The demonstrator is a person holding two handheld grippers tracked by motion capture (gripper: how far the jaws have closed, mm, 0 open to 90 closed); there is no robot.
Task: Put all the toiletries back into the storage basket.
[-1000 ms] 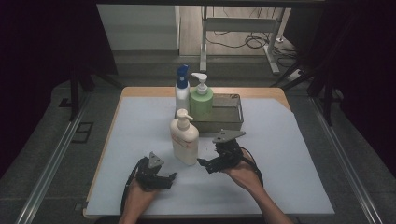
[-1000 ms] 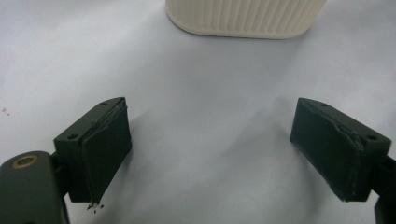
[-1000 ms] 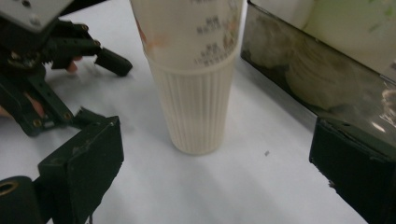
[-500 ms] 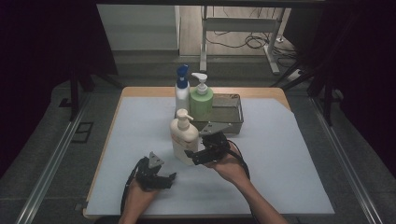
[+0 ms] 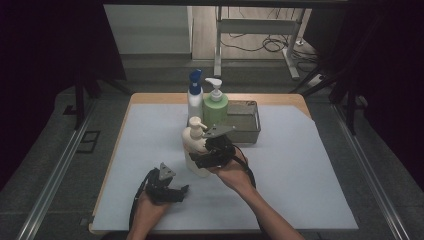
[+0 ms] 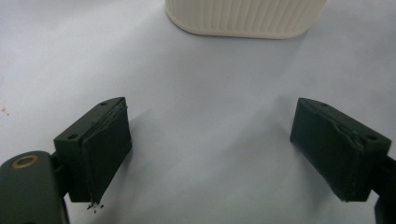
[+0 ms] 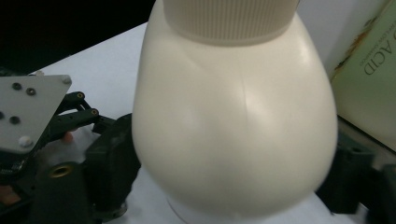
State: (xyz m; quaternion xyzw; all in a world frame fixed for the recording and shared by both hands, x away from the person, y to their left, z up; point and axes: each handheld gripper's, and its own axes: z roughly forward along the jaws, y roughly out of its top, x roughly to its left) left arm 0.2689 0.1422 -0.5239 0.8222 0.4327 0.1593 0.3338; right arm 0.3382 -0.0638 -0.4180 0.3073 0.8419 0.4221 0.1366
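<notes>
A cream pump bottle [image 5: 195, 142] stands upright on the white mat [image 5: 300, 170], in front of the other bottles. My right gripper [image 5: 199, 160] reaches in from the right, and its jaws have just been closing with the bottle's lower body [image 7: 233, 130] between them. In the right gripper view both jaws meet the bottle's sides. My left gripper [image 5: 180, 192] rests low on the mat, in front and to the left of the bottle. Its jaws [image 6: 210, 140] are open and hold nothing; the cream bottle's ribbed base [image 6: 243, 18] stands just beyond them.
Behind the cream bottle stand a green pump bottle [image 5: 215, 107] and a white spray bottle with a blue top [image 5: 195, 97]. A grey metal tray [image 5: 250, 131] lies to their right. Mat on the right and far left is bare; dark floor and rails surround the table.
My right gripper has moved left up to the cream bottle, and its jaws now sit around the bottle's lower body. The left gripper has stayed where it was.
</notes>
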